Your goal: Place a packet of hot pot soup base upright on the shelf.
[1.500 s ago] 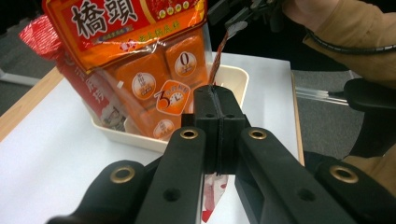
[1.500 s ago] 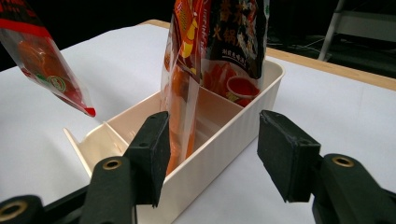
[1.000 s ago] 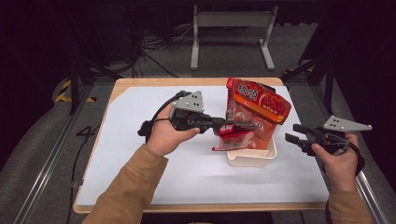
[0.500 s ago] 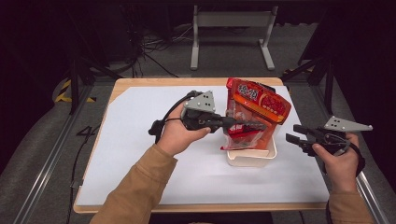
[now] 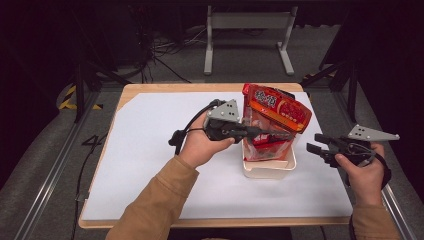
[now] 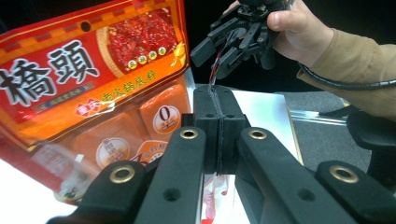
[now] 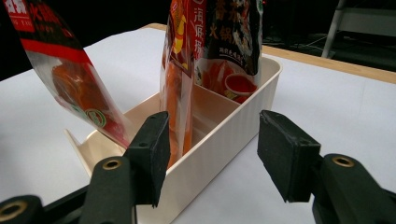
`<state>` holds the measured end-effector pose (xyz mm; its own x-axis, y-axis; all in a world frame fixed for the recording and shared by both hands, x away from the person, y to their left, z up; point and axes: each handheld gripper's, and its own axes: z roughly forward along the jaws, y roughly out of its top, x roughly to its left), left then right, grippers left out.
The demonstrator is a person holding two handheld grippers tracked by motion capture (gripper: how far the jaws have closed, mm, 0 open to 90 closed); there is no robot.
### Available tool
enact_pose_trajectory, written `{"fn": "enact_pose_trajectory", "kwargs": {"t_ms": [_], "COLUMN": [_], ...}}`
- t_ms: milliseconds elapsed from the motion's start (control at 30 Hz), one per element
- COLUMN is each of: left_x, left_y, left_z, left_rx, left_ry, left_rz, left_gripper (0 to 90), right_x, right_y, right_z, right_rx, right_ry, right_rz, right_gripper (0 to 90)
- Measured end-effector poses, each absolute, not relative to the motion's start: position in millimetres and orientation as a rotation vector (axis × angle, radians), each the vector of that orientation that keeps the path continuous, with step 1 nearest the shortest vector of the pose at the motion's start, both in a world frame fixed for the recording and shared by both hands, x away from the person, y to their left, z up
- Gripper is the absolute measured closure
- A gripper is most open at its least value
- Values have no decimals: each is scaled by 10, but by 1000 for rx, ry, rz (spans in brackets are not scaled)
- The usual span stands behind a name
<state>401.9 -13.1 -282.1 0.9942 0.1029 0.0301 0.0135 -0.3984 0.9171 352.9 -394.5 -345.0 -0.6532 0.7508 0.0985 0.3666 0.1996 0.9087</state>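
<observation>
Rightward over the bin (image 5: 269,169) has gone the left gripper (image 5: 287,135), clamping a packet (image 5: 265,148); right gripper (image 5: 316,144) hovers agape, empty.

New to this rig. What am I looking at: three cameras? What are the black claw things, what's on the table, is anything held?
No robot: a person holds a two-jaw gripper in each hand. The high view looks down on the table; the other two cameras ride on the grippers. A cream bin holds red sauce packets. The left gripper has its jaws shut on the thin edge of a clear packet over the bin. The right gripper waits open beside the bin, holding nothing.
</observation>
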Motion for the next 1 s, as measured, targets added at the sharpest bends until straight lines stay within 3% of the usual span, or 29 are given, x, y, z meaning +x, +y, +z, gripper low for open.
{"fn": "enact_pose_trajectory", "kwargs": {"t_ms": [1000], "left_x": [4083], "left_y": [-361], "left_z": [-3168], "left_rx": [2013], "left_ry": [61], "left_rz": [55], "left_gripper": [899], "right_x": [3534], "right_y": [-3968], "right_z": [-3478], "right_rx": [1071], "right_ry": [2109], "right_rz": [1452], "right_gripper": [430]}}
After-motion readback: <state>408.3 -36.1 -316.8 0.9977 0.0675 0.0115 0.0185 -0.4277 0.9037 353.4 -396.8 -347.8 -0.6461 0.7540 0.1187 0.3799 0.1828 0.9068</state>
